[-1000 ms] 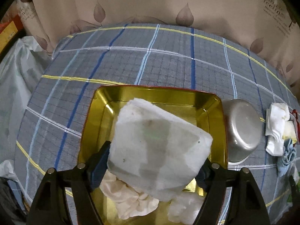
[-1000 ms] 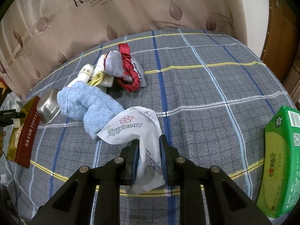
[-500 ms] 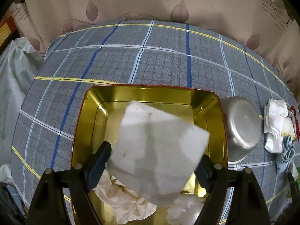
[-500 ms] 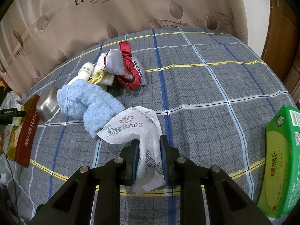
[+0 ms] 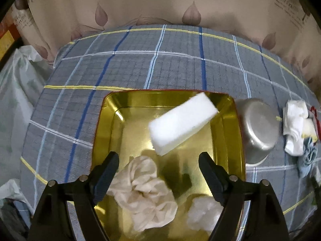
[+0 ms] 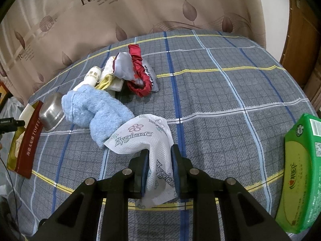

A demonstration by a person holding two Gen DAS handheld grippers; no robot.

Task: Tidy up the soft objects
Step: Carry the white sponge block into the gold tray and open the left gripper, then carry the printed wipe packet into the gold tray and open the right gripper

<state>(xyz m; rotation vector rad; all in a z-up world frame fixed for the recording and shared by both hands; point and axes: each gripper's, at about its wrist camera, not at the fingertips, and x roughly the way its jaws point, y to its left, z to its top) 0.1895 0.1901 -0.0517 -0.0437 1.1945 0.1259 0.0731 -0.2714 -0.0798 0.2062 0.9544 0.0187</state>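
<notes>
Sponge has just left the spread left tongs, tumbling at one o'clock over the gold tin beside the cream cloth; right tongs stay pinching the Hygiene wrapper, next to go.

Glossy gold metal tin; matt white sponge; fluffy blue towel.

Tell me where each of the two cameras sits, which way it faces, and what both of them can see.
Left wrist: on the left gripper, looking steeply down into the gold tin; its open fingers show, a white sponge beyond them.
Right wrist: on the right gripper, looking down across the checked cloth; its fingers show, shut on a Hygiene wipe.
Shared: steel bowl, tin, blue towel, cloth.
</notes>
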